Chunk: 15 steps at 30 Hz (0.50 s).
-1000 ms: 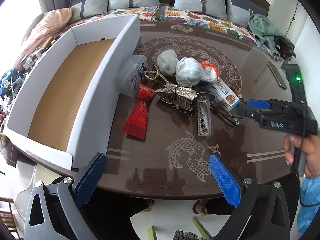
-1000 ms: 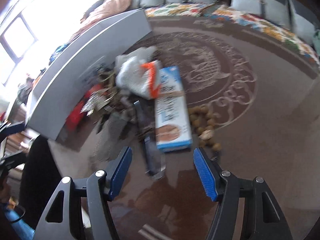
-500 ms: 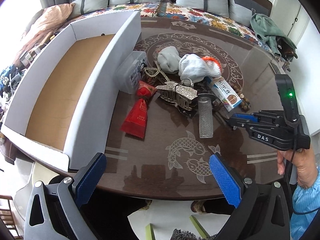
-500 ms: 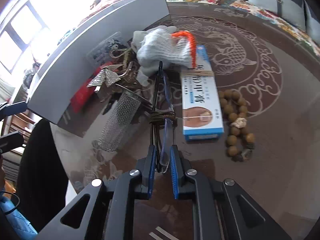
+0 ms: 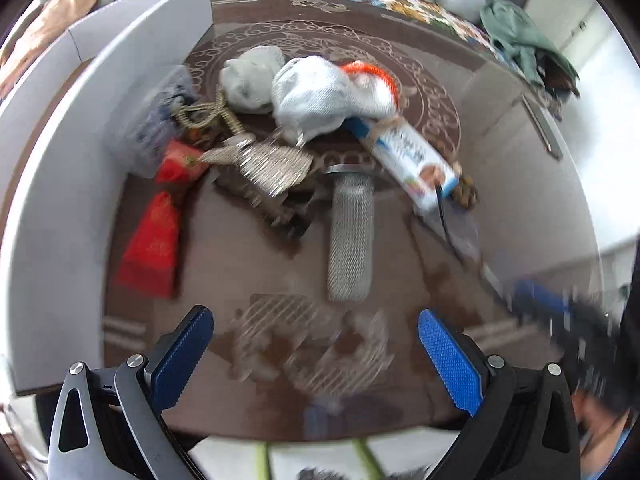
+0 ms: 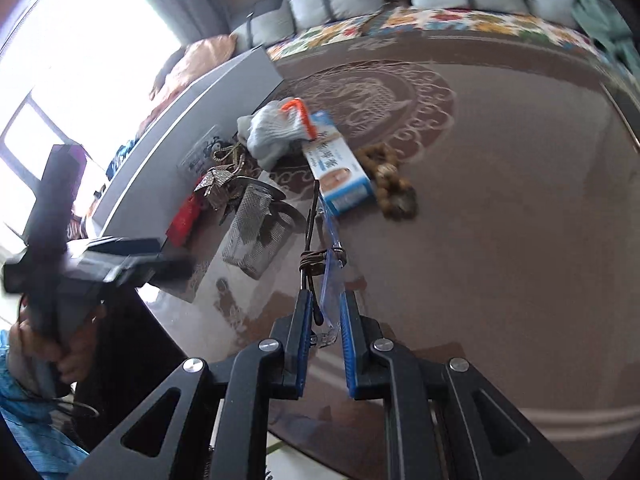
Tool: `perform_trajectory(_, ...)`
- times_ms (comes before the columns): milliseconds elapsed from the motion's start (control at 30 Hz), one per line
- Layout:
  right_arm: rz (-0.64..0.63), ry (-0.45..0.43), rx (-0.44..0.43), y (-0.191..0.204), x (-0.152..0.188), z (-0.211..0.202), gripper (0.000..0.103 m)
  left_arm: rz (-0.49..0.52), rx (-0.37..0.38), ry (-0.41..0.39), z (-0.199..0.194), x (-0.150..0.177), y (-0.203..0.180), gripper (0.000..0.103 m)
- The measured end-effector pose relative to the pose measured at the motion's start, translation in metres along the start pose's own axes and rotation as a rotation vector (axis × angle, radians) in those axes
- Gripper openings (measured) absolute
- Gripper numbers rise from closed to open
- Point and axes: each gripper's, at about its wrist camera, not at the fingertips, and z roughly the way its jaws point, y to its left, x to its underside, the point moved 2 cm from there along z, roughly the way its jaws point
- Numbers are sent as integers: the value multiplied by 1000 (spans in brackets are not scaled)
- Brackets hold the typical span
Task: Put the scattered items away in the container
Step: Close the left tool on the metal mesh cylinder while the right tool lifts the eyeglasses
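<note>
Container (image 5: 48, 168) along table's (image 6: 500, 220) left edge, inside unseen | we've clamped the right gripper (image 6: 323, 320) on bundled glasses (image 6: 320, 256) | left gripper (image 5: 316, 344) wide, empty | mesh strainer (image 5: 350, 236), glove (image 5: 320, 96), box (image 5: 416, 160), beads (image 6: 394, 188) still scattered mid-table.

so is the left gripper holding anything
No, the left gripper stands wide open over the brown table, with nothing between its blue pads, short of the metal mesh strainer.

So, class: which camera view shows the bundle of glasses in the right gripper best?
The right wrist view: the glasses run sharp and close between the right gripper pads. In the left wrist view they are only a motion-blurred dark streak beside the blue box.
</note>
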Motion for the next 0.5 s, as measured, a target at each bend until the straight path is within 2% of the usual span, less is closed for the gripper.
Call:
perform_trajectory(67,33,-17,-8,-6,6,-5,14,-10,-12,16,12,-5,-4,100)
perform_trajectory(133,57,-34,-14,-13,8,-10,14,-3,-30,46,23,-5,-8,79)
perform_trajectory(200,71,-49,-20,-17,7,-15,14,-3,-29,76,32,-4,-10,66)
perform_trajectory(233,77,-54,-24,-20,6,-17,14,-10,-17,83,35,-3,-10,55)
perform_trajectory(267,80,-60,-24,-22,6,-19,14,-13,-7,81,36,-2,-10,49)
perform_trajectory(300,81,-64,-22,-24,6,-20,14,-12,1,70,36,-2,-10,34)
perform_trajectory(333,82,-68,-20,-25,6,-22,14,-15,16,69,36,-2,-10,27)
perform_trajectory(500,92,-81,-9,-27,9,-28,14,-29,73,51,28,-2,-4,26)
